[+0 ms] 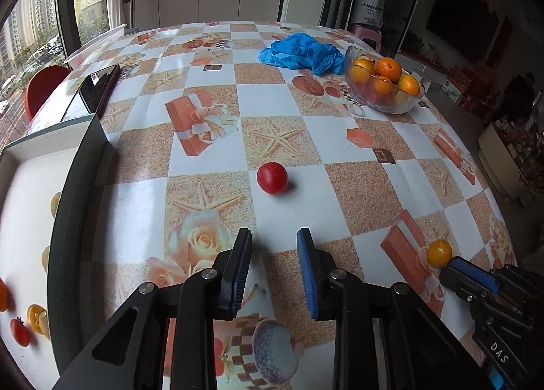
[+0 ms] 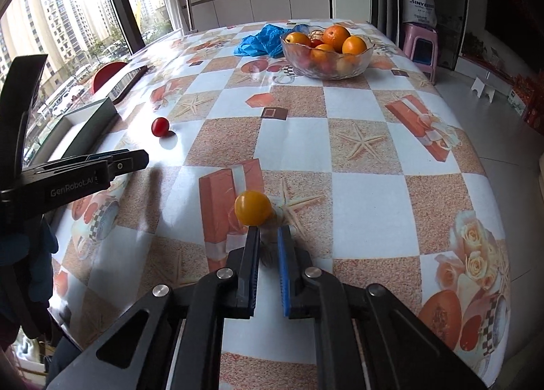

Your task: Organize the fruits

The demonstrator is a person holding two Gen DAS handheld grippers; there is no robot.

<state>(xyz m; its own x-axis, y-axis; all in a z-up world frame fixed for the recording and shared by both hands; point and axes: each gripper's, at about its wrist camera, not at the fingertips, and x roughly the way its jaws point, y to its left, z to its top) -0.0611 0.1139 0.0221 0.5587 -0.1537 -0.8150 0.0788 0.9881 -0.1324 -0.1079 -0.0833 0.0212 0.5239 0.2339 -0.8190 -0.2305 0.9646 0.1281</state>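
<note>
A red cherry tomato (image 1: 272, 177) lies on the patterned tablecloth a short way ahead of my left gripper (image 1: 273, 243). Its jaws stand narrowly apart with nothing between them. A yellow cherry tomato (image 2: 253, 208) rests just beyond the tips of my right gripper (image 2: 268, 230), which is shut and empty. In the left wrist view that yellow tomato (image 1: 439, 252) sits at the right gripper's tip (image 1: 454, 266). A green-walled box (image 1: 73, 206) with a white inside at the left holds several small red and yellow tomatoes.
A glass bowl (image 1: 404, 104) of oranges stands at the far right of the table, with a crumpled blue bag (image 1: 302, 53) behind it. A dark phone (image 1: 95, 90) lies beyond the box. A red chair (image 1: 44, 84) and a pink stool (image 2: 421, 46) flank the table.
</note>
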